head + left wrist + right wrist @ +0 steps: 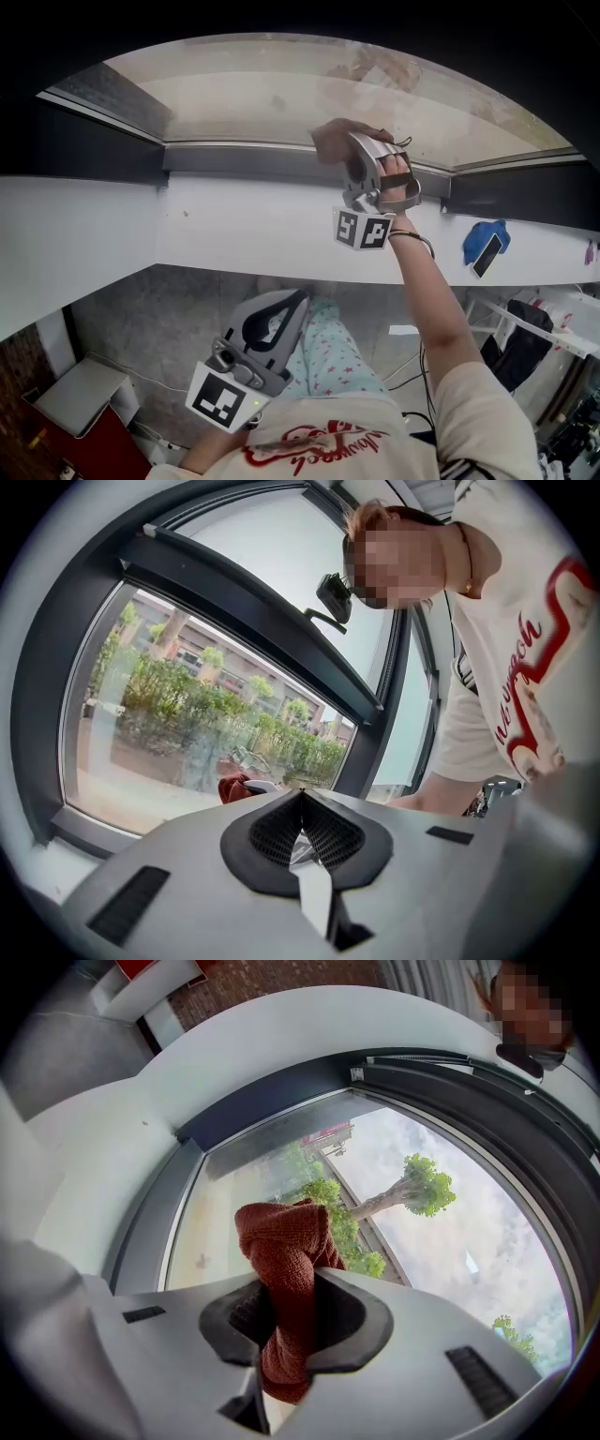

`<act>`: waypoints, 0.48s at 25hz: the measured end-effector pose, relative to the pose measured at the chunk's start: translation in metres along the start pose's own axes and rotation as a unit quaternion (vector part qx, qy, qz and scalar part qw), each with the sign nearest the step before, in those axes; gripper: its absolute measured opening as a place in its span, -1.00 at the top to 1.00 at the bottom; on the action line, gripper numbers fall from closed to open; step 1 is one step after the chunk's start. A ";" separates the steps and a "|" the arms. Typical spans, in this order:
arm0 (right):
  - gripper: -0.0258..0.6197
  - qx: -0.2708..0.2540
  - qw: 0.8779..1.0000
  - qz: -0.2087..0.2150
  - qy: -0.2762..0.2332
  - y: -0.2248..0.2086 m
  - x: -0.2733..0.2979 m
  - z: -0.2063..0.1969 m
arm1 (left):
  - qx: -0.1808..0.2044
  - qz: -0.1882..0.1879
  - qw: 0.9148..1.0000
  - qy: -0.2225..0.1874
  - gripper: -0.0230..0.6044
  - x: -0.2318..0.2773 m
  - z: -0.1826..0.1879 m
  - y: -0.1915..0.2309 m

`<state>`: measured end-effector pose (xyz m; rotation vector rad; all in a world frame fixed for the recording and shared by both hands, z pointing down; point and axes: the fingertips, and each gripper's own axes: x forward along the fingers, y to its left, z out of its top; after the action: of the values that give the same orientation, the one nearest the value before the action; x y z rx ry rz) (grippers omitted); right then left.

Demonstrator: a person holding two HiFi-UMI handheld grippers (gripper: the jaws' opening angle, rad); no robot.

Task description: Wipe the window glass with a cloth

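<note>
The window glass (pixel 281 94) fills the upper scene, and everything else sits below it or against it. Beneath the glass runs the white sill surface (pixel 234 225), and between the two lies the dark frame (pixel 234 155).

The right tongs (pixel 291 1316) reach up to the bottom edge of the glass, clamped on a red-brown cloth (pixel 286 1241). The cloth is bunched into a twisted knot that sticks out past the tips. The left tongs (pixel 302 832) hang well below the glass, over the person's lap, closed together on nothing.

The head view blurs the cloth, so it probably touches the glass, though I cannot be sure.

The main risk is the narrow wad. Only a small knob of fabric faces the glass, so a firm push could let the hard tips meet the pane and scratch it.

Working this close to the frame, the cloth could also catch on the frame's lip and be tugged from the grip. It would then drop onto the surface below the glass.

The twist may also loosen under sideways strokes, leaving streaks rather than a clean pass.
</note>
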<state>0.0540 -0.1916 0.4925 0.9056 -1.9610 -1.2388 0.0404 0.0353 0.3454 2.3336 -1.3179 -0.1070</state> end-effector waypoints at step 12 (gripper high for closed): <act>0.69 0.019 0.998 0.058 0.010 0.050 0.011 -0.012 | -0.011 0.023 1.000 0.002 0.86 0.001 -0.006 0.006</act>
<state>0.0468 -0.1906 0.5442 0.8082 -1.9979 -1.1260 0.0384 0.0338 0.3533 2.2834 -1.3597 -0.1004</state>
